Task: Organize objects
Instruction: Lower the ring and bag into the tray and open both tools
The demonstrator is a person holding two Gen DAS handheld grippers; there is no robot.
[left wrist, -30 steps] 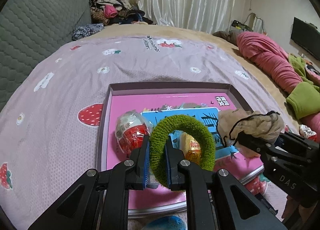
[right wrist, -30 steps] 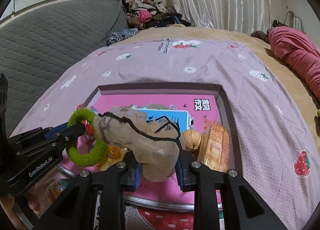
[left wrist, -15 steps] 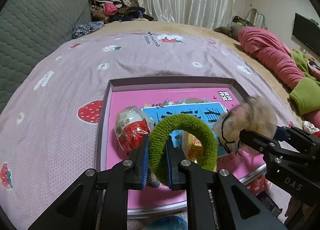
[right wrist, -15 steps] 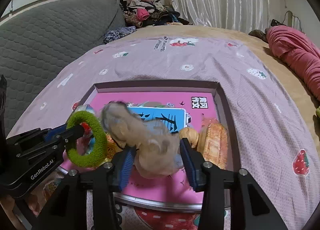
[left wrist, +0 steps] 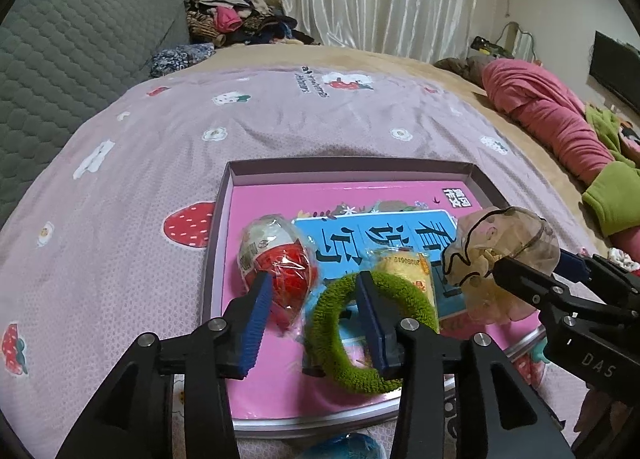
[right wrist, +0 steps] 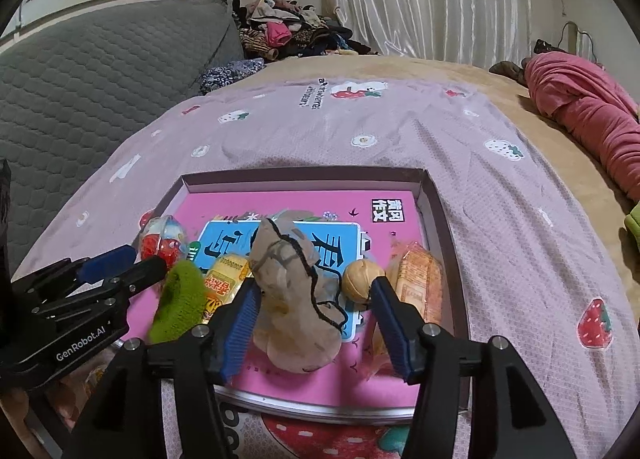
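The left gripper (left wrist: 310, 291) is seen with its jaws opening; the green hair ring (left wrist: 370, 333) is looped over the right-hand finger only, no longer pressed from both sides. It hangs tilted over the near edge of the shallow box (left wrist: 348, 167), just right of the wrapped egg (left wrist: 276, 259) and touching the yellow snack packet (left wrist: 404, 271).

The right gripper (right wrist: 312, 309) is likewise opening. The beige scrunchie (right wrist: 296, 299) stands between its jaws, leaning on the left blue pad, with a clear gap to the right one, so it is judged released. Its long axis runs near to far over the pink book (right wrist: 304, 203) lining the box.

The relation that matters is judged to be the ring hooked round one finger: a pull straight back would probably drag it out of the box.

The ring is fuzzy and springy; the scrunchie is sheer, crumpled and edged with black thread; the egg's wrap is glossy. A round tan ball (right wrist: 362, 275) and an orange packet (right wrist: 420, 283) lie at the right.
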